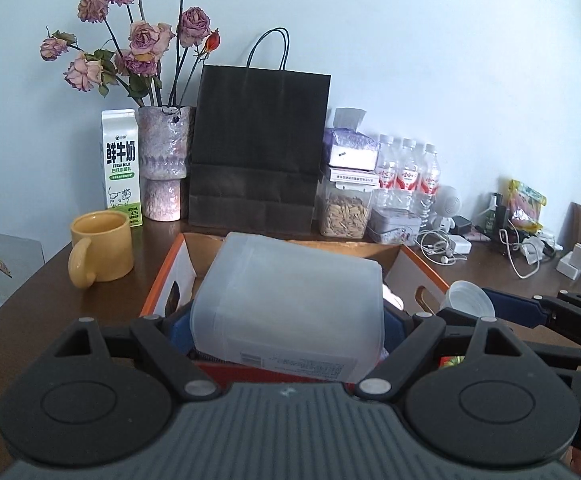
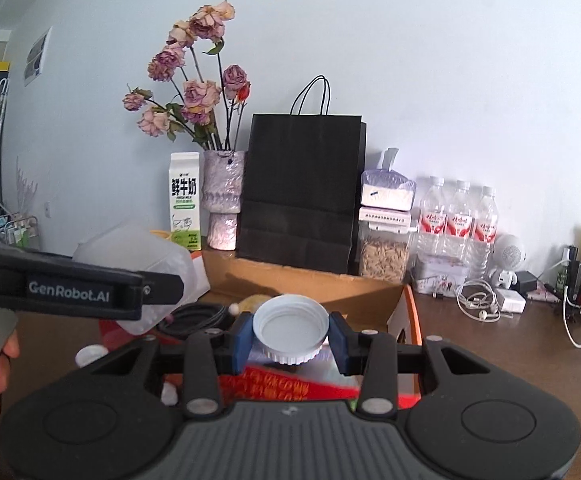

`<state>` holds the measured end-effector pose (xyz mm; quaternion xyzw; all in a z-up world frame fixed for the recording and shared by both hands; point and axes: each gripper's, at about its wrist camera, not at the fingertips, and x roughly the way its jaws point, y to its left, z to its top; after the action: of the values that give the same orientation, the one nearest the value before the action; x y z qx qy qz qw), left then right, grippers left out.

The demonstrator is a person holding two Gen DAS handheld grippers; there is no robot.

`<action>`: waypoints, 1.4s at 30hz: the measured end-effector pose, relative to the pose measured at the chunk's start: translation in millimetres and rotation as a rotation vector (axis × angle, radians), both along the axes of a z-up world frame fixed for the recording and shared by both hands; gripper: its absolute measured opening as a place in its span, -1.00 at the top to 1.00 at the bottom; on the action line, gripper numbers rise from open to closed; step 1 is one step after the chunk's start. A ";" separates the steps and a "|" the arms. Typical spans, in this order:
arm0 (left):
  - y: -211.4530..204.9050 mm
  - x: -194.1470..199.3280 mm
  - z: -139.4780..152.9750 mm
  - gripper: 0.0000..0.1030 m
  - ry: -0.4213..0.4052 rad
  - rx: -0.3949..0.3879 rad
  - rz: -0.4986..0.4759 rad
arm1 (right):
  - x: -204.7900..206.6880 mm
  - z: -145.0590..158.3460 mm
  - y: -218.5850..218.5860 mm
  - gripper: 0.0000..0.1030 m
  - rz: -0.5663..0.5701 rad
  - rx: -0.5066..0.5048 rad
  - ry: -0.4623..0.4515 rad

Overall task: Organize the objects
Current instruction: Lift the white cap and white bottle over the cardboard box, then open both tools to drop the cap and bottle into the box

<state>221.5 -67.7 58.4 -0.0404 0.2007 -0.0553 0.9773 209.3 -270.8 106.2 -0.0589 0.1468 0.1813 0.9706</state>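
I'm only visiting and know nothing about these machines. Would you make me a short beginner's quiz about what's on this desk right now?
1. True or false: the right gripper holds a white screw lid between its jaws.
2. What is the left gripper clamped on? A) the yellow mug B) a translucent plastic jar C) the milk carton
3. Fill in: the dried roses stand in a vase between the milk carton and the black paper ____.

Key:
1. True; the lid's open side faces the camera.
2. B; the jar lies tilted over the orange-edged cardboard box.
3. bag.
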 end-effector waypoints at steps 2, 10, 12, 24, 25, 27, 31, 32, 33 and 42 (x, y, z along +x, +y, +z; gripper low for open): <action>-0.9 12.3 0.5 -0.68 0.000 0.000 0.005 | 16.1 2.1 2.5 0.24 -0.008 -0.002 0.000; -0.5 64.2 -5.9 -0.68 0.020 0.001 0.033 | 80.2 -1.6 0.2 0.24 -0.042 0.015 0.044; -1.1 77.6 -7.5 -0.68 0.031 0.006 0.039 | 94.7 -3.7 -1.0 0.24 -0.054 0.016 0.059; 1.4 116.3 -25.3 -0.68 0.092 0.007 0.068 | 140.5 -29.8 -7.3 0.24 -0.101 0.031 0.137; 2.0 117.2 -26.1 -0.68 0.096 0.005 0.067 | 140.6 -30.6 -7.5 0.24 -0.101 0.032 0.138; 2.2 118.7 -27.7 -0.69 0.106 0.007 0.066 | 140.4 -31.9 -7.8 0.24 -0.104 0.034 0.137; 4.6 118.8 -28.7 -1.00 0.116 -0.011 0.075 | 141.3 -30.8 -13.7 -0.08 -0.116 0.059 0.141; 5.4 117.5 -27.7 -1.00 0.109 -0.012 0.092 | 140.8 -30.5 -14.8 -0.28 -0.119 0.062 0.139; 6.1 117.3 -26.6 -1.00 0.108 -0.012 0.101 | 140.0 -30.1 -16.2 -0.70 -0.118 0.066 0.134; 4.4 117.5 -25.8 -1.00 0.110 -0.012 0.096 | 135.1 -29.5 -12.9 -0.94 -0.104 0.058 0.126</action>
<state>338.9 -63.3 32.6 -0.0590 0.2516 -0.0071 0.9660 344.4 -283.7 76.7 -0.0113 0.2050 0.1384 0.9689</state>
